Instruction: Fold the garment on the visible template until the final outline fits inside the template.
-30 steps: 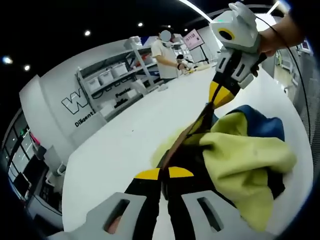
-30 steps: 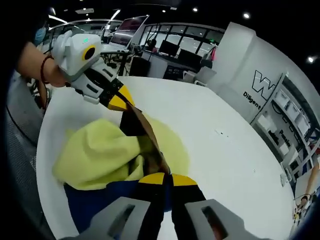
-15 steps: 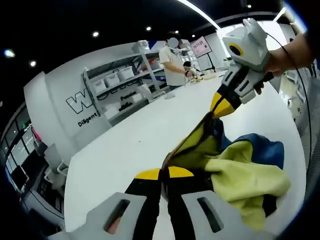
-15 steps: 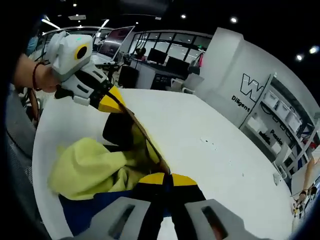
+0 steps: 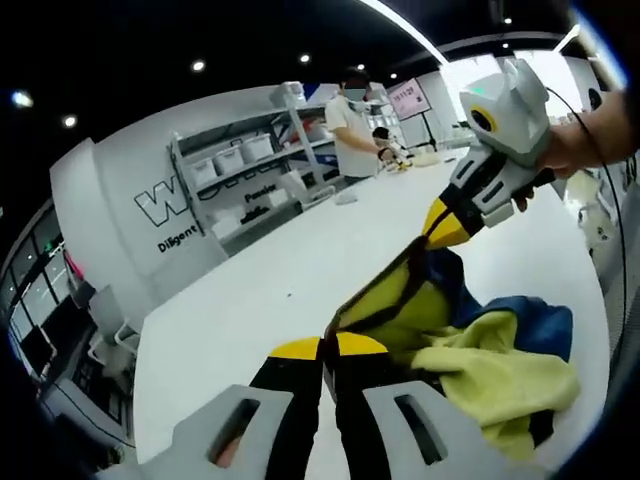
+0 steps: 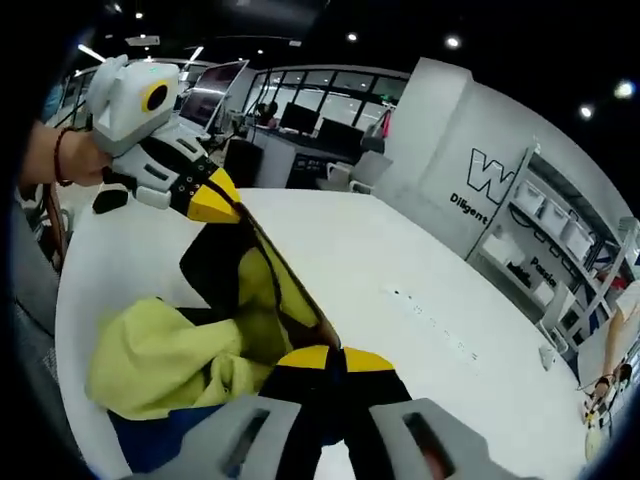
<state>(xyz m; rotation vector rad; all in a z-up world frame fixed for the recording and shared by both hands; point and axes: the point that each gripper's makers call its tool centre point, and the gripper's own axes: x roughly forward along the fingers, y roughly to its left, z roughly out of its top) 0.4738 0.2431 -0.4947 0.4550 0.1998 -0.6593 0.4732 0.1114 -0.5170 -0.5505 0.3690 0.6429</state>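
Observation:
A garment of yellow, black and blue cloth [image 5: 497, 372] hangs bunched over the white table [image 5: 250, 300]. My left gripper [image 5: 328, 347] is shut on its dark top edge. That edge runs taut up to my right gripper [image 5: 441, 222], held by a hand and shut on the same edge. In the right gripper view, my right gripper [image 6: 328, 357] pinches the edge, and the garment [image 6: 160, 360] sags below it towards my left gripper [image 6: 215, 203]. The lower folds rest on the table [image 6: 420, 300].
Shelving with white bins [image 5: 240, 160] lines a wall with large lettering [image 6: 490, 190]. A person [image 5: 355, 130] stands at the far end of the table. Desks with monitors [image 6: 300, 120] stand beyond the table's other end.
Both grippers have raised the shared edge higher above the table. More black and yellow cloth now hangs open between them, and the bunch below has drawn in.

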